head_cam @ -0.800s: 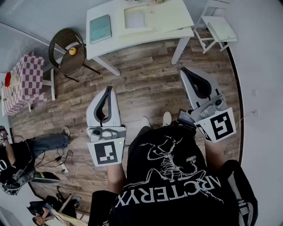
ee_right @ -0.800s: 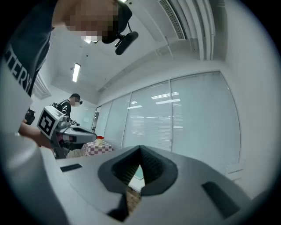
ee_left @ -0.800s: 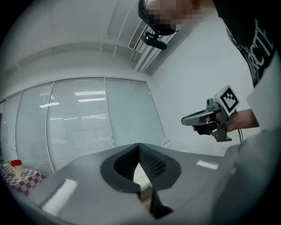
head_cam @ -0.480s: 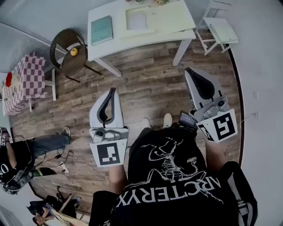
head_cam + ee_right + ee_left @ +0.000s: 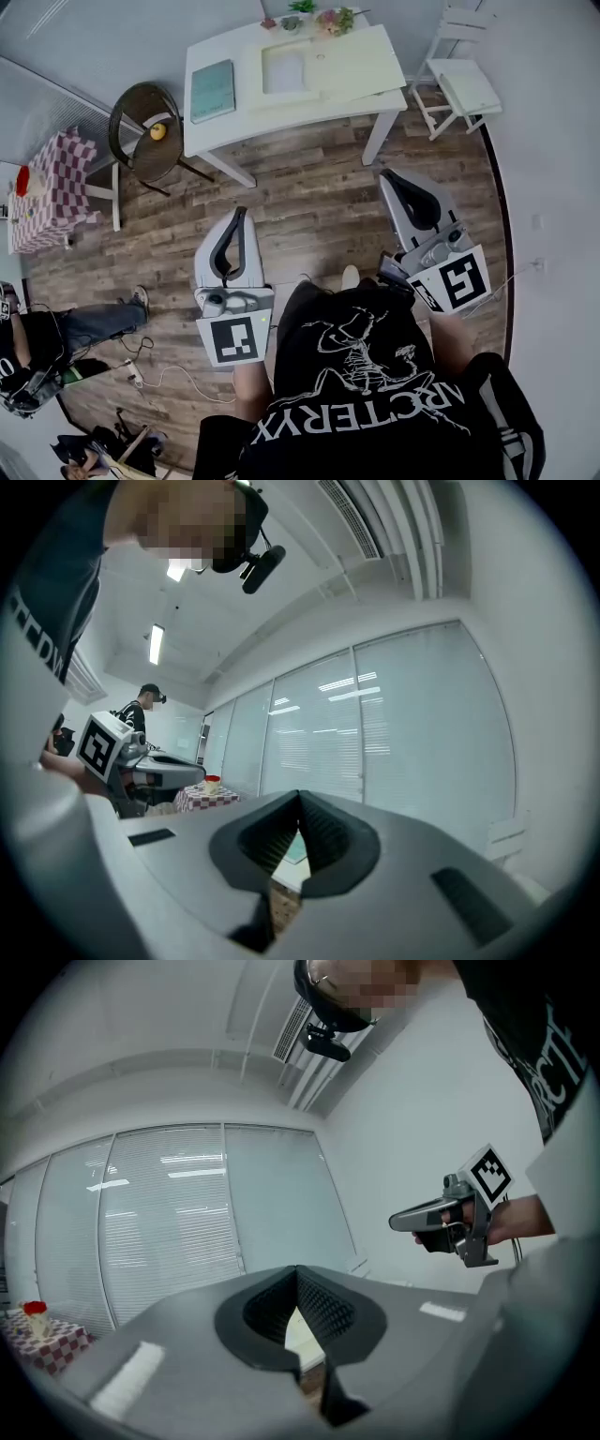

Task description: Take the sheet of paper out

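Your left claw (image 5: 236,217) and right claw (image 5: 394,180) were both clenched on nothing, well short of the table (image 5: 220,120), where the sheet (image 5: 284,70) lay beside the book (image 5: 212,64). Reaching in clenched could shove or crumple the sheet. Since the earlier frame, neither claw had got nearer the table, and plants (image 5: 323,17) at its far edge had come into view.

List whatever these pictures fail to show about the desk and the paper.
Head view: the sheet is too small to tell whether it lies loose on the pale mat or is tucked into it.
Both gripper views: the desk is hidden behind shut jaws; only a sliver shows through the gap.
Head view: the plants are tiny, right at the top edge.
Head view: the yellow thing on the chair is too small to name.
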